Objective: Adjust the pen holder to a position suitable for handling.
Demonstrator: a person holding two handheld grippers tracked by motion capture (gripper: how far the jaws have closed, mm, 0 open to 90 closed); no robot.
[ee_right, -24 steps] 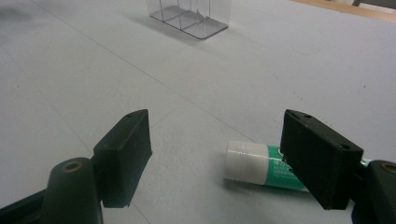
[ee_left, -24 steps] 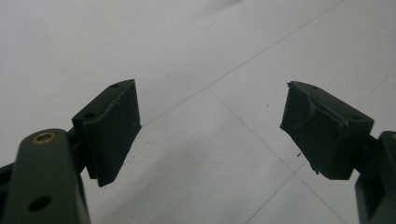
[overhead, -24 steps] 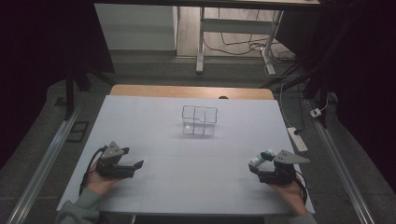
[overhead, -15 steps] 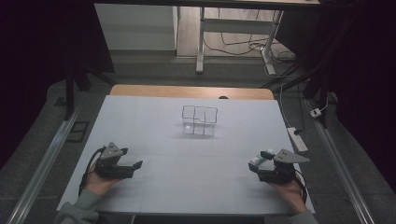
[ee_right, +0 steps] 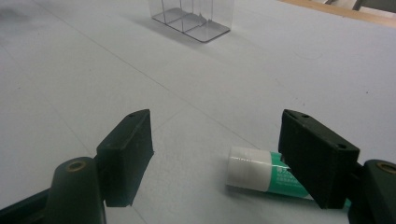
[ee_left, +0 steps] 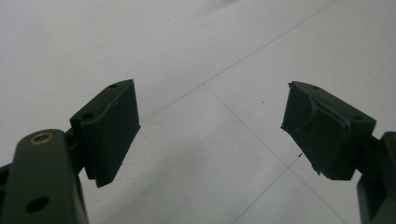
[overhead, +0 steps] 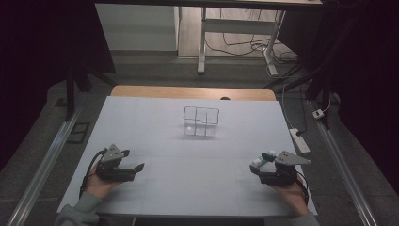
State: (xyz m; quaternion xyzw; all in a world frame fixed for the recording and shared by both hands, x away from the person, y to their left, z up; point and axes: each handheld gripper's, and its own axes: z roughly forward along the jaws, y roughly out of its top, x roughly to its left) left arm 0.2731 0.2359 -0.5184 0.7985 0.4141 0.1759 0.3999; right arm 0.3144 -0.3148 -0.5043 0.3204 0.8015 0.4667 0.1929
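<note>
Right hand-held gripper [ee_right: 215,154] rests low over the desk [ee_right: 93,70] near its right front corner, jaws spread wide, holding nothing. Between them, close against the inner face of the right-hand jaw, lies a small tube [ee_right: 261,177]: white screw cap, green body with print I cannot read. It lies on its side, cap pointing toward the open gap. From above, the tube [overhead: 263,159] shows just ahead of my right hand-held gripper [overhead: 263,170].

Handling estimate: light, probably a glue stick or similar. The plastic body looks stiff and smooth, so it may roll or slip out if pinched off-centre. Best hold: across the green barrel at mid-length, jaws square to its long axis. The cap is a poorer spot, being narrower and likely to turn. Part of the barrel is hidden behind the jaw, so its full length is uncertain.

Left hand-held gripper [ee_left: 210,126] sits near the left front of the desk, jaws also wide apart, bare white surface between them.

Farther off, mid-desk: a clear plastic organiser [overhead: 201,121] with several upright compartments, apparently empty. It looks thin-walled, light, easily nudged.
</note>
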